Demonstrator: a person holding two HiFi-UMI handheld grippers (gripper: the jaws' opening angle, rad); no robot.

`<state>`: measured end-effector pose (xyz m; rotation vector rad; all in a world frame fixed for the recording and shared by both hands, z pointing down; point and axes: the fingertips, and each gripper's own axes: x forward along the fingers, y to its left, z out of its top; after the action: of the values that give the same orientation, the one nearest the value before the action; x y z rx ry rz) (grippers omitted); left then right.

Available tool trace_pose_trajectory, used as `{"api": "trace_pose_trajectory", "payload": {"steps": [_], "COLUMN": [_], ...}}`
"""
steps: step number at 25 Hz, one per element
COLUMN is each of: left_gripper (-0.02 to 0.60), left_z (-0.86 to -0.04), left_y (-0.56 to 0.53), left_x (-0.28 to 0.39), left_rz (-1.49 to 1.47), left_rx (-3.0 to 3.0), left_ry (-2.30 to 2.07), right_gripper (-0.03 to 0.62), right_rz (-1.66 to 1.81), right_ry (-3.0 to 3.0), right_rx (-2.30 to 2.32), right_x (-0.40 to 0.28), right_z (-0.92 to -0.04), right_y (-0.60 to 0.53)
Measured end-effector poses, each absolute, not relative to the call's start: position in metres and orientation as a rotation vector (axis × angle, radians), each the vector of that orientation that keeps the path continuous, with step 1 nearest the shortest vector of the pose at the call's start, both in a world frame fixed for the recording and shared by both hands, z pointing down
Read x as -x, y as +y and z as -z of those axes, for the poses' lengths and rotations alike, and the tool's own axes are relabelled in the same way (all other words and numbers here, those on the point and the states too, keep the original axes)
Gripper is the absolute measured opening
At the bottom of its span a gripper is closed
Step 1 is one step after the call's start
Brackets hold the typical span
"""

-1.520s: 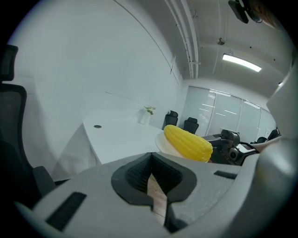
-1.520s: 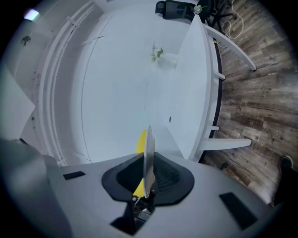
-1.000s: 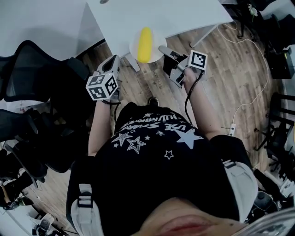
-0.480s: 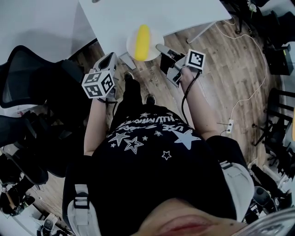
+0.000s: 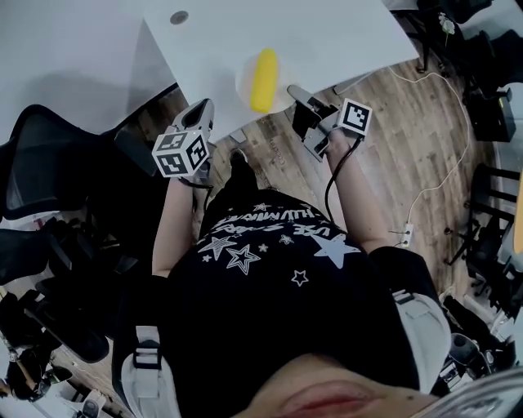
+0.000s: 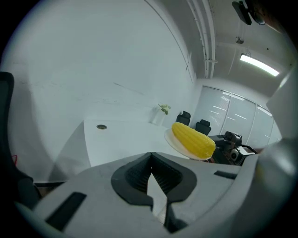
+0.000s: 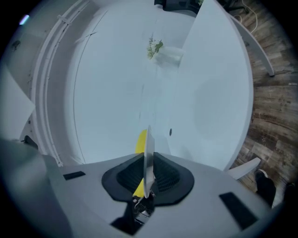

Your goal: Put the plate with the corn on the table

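Observation:
A white plate (image 5: 245, 84) with a yellow corn cob (image 5: 263, 68) hangs over the near edge of the white table (image 5: 327, 33). My right gripper (image 5: 292, 91) is shut on the plate's right rim. In the right gripper view the plate (image 7: 148, 139) stands edge-on between the pads of the right gripper (image 7: 148, 159), with the corn (image 7: 140, 142) behind it. My left gripper (image 5: 203, 108) is left of the plate and apart from it. The left gripper (image 6: 151, 161) is shut on nothing, and past it I see the corn (image 6: 193, 139), the plate (image 6: 173, 141) and the right gripper (image 6: 230, 148).
Black office chairs (image 5: 57, 163) crowd the left side. A cable (image 5: 441, 163) runs over the wooden floor on the right. The table has a round grommet hole (image 5: 179, 17) and a small vase with a plant (image 6: 160, 114) farther back.
The plate and my right gripper have moved a little farther in over the table. The person has stepped forward, and the left gripper has come along beside it.

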<state>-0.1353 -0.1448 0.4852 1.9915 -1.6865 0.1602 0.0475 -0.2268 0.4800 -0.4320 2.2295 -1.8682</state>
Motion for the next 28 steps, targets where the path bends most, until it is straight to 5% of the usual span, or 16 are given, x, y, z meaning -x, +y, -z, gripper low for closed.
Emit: {"api": "trace_pose_trajectory", "payload": {"steps": [12,28], "left_gripper": [0.006,0.006], "left_z": [-0.497,-0.491], "left_y": [-0.225,-0.269], "left_x": [0.213,0.234], "left_rz": [-0.119,-0.097], "left_rx": [-2.021,-1.970], "left_ry": [-1.658,-1.691], "right_gripper": [0.047,0.046], "right_rz": [1.841,1.939], "right_ry": [2.243,2.256], "right_rx": [0.496,0.449], "right_x": [0.032,0.065], "right_z": [-0.485,-0.500], "right_y": [-0.311,-0.364]}}
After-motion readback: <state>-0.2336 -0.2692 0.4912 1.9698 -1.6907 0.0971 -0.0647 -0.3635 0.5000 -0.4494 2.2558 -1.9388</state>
